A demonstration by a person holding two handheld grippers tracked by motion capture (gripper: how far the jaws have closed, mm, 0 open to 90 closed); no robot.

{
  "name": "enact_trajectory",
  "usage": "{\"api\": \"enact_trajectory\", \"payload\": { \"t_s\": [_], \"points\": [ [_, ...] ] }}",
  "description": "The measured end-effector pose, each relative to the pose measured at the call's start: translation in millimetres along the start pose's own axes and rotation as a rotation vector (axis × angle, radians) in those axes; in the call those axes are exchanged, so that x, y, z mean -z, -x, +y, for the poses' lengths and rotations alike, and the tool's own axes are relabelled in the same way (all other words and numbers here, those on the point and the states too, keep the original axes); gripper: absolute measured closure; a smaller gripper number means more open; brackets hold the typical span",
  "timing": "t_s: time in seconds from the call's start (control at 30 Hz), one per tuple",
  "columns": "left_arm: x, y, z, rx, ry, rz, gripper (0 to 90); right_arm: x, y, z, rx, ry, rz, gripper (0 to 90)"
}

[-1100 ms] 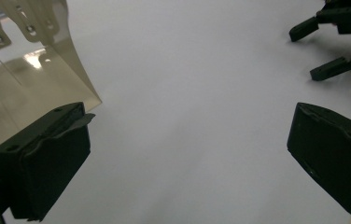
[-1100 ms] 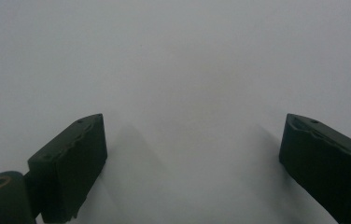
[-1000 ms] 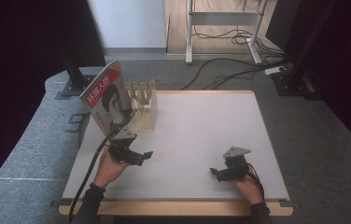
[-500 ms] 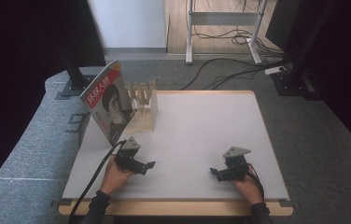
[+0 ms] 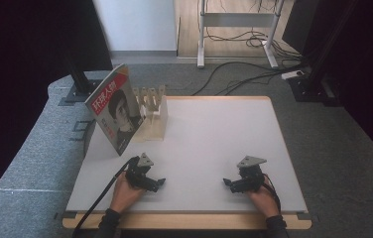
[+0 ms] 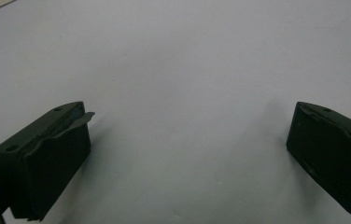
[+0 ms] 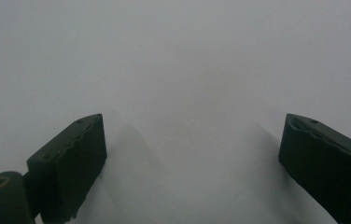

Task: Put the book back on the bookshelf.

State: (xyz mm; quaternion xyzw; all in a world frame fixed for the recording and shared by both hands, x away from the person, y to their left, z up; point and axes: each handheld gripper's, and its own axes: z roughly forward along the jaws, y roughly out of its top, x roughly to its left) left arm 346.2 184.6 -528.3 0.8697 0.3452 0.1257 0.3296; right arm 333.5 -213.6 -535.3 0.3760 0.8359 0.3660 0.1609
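Your white surface [image 5: 214, 134] takes up most of the high view, with a pale wood strip along its near edge and grey carpet around it. Past its 12 o'clock side a white frame on 2 legs [image 5: 236, 22] stands on the floor among black cables [image 5: 244, 79].

At about 10 o'clock on the surface a magazine [image 5: 115, 114] with a red masthead and a portrait cover stands tilted, its cover facing you, leaning back against a pale wooden rack [image 5: 154, 116] with upright pegs. The rack sits just behind and to the right of the magazine, touching it as far as you can tell.

Your left gripper [image 5: 155, 184] lies low near 7 o'clock, held in your left hand [image 5: 126, 191], its cable [image 5: 100, 201] trailing back off the near edge. It points toward 3 o'clock. In the left gripper view its fingers [image 6: 47, 161] stand wide apart with nothing but bare white surface [image 6: 187, 70] between them.

Your right gripper [image 5: 228, 184] lies near 5 o'clock in your right hand [image 5: 261, 196], pointing toward 9 o'clock, so the 2 grippers face each other, well apart. In the right gripper view its fingers [image 7: 71, 165] are likewise spread wide and grip nothing, with plain surface [image 7: 187, 70] between them.

Both grippers are well clear of the magazine and rack.
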Motion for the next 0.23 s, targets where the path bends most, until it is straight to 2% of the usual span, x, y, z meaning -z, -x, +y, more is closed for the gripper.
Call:
{"api": "enact_trajectory", "payload": {
  "t_s": [0.23],
  "points": [
    [-0.1,0.3,-0.3,0.0,-0.002,0.002,0.0,0.0,-0.4,-0.7,-0.001,0.0,0.0,6.8]
  ]
}}
